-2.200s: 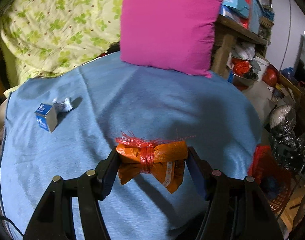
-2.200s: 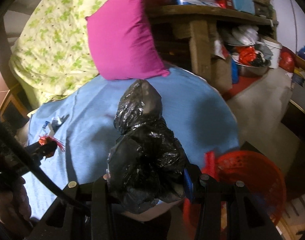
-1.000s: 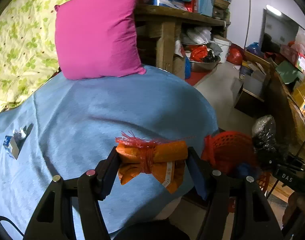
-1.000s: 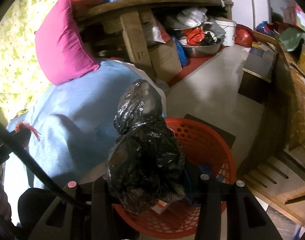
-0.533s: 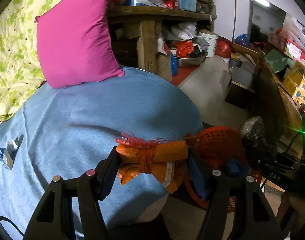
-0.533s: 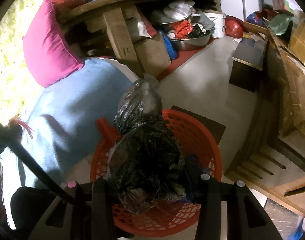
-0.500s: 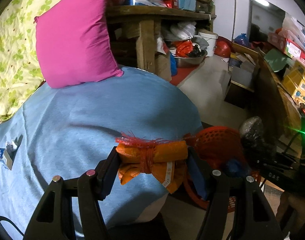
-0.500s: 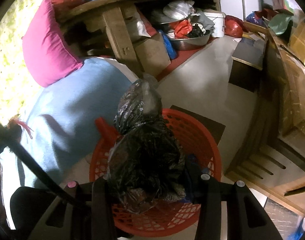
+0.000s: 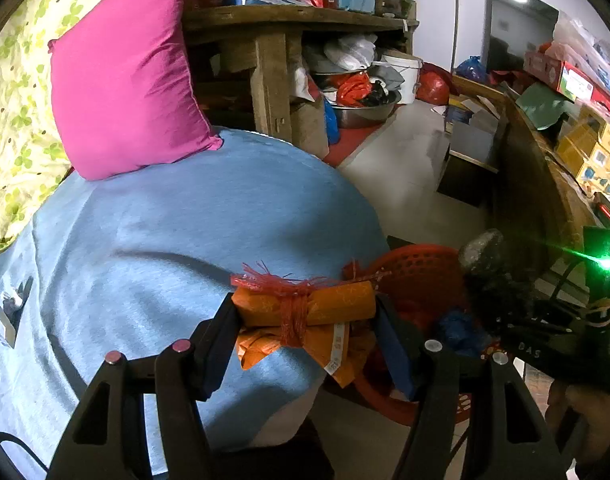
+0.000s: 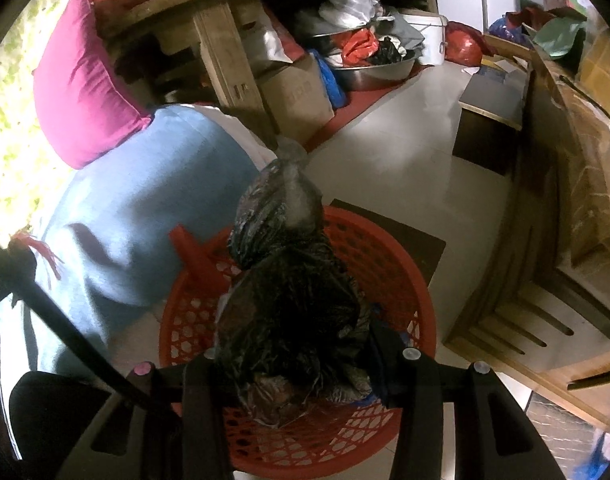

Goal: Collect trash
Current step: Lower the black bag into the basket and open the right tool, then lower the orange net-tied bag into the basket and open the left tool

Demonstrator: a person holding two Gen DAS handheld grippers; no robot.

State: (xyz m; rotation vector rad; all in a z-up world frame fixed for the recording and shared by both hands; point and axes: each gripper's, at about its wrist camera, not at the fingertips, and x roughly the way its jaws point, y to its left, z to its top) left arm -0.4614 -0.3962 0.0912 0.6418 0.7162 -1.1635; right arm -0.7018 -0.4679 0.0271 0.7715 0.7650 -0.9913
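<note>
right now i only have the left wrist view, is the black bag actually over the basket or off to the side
Observer: Over it. In the right wrist view the black bag hangs above the red basket, inside its rim.
Operator: is the right gripper shut on it
Observer: Yes, the right gripper has a finger on each side of the bag, pressing it.
Operator: can you see the basket floor
Observer: Only red mesh at the near edge; the bag hides the middle.
Operator: anything close to the basket on the far side
Observer: A dark mat lies on the floor just beyond the far rim.
</note>
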